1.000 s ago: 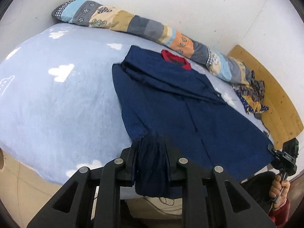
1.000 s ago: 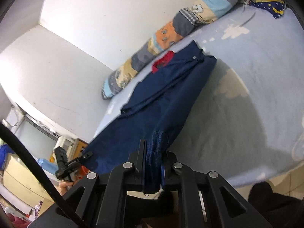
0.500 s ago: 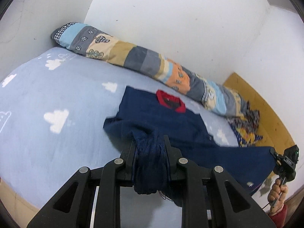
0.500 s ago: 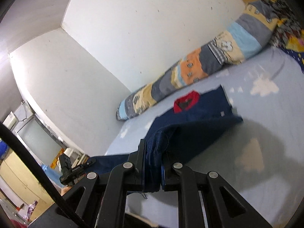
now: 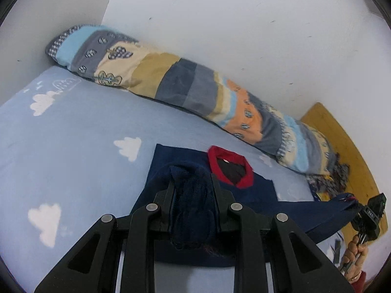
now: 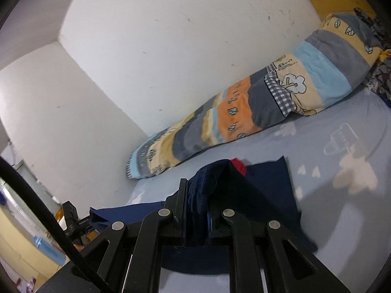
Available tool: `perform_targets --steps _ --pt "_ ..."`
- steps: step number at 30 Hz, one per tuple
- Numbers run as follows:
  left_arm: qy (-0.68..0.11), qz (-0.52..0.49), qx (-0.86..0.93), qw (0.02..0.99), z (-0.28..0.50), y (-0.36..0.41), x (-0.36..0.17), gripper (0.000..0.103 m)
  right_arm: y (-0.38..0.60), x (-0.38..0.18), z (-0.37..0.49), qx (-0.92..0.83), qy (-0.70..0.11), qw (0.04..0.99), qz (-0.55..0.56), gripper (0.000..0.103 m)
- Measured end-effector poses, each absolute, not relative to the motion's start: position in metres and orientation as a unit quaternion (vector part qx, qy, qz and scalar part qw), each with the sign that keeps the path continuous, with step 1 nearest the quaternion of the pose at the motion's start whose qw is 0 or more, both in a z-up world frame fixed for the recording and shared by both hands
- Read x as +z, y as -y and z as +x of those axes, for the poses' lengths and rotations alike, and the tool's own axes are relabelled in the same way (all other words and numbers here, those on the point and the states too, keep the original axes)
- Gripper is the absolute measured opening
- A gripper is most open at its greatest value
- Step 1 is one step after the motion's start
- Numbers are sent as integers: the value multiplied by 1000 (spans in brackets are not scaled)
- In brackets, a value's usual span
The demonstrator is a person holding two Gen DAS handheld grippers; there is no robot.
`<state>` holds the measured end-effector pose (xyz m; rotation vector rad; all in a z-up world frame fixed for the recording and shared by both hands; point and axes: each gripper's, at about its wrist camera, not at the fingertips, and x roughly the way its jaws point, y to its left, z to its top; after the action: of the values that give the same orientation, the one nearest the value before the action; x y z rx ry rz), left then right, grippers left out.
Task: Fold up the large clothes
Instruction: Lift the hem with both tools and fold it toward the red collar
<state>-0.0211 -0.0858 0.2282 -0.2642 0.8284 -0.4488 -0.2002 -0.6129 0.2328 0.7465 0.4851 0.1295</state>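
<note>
A navy garment [image 5: 256,190] with a red collar [image 5: 229,168] lies on the light blue bed sheet [image 5: 73,151], its collar end toward the wall. My left gripper [image 5: 193,190] is shut on a bunched corner of its hem, held above the collar end. The other hem corner sits in my right gripper [image 6: 196,197], also shut on it, with the navy garment [image 6: 266,185] draped under it. The lifted hem stretches between the two grippers. In the left wrist view the right gripper [image 5: 354,205] shows at the far right, held by a hand [image 5: 354,251].
A long patchwork bolster [image 5: 195,90] lies along the white wall. A wooden headboard [image 5: 342,136] and a pile of patterned cloth [image 5: 327,180] are at the bed's right end. A cabinet and a blue bottle [image 6: 48,249] stand off the bed's left side.
Both grippers carried the hem up and forward over the garment toward the collar. The lower half now lies doubled over the upper half, and far less of the garment shows.
</note>
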Motion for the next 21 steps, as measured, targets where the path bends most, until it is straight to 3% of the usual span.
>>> perform_targets --steps 9,12,14,15,16,21 --pt "-482 -121 -168 851 128 146 137 24 671 141 -47 -7 -312 871 380 13" --pt "-510 -161 -145 832 160 146 104 36 687 103 -9 -25 -344 848 403 14" --pt "-518 -207 -138 818 175 140 88 63 702 71 8 -39 -362 817 448 25" --pt "-516 -221 -135 816 179 136 84 67 708 58 14 -41 -370 801 469 41" --pt "-510 -235 -130 817 182 131 83 73 714 47 16 -39 -372 788 489 48" --pt "-459 -273 -143 833 183 104 97 75 728 32 9 -13 -341 777 530 55"
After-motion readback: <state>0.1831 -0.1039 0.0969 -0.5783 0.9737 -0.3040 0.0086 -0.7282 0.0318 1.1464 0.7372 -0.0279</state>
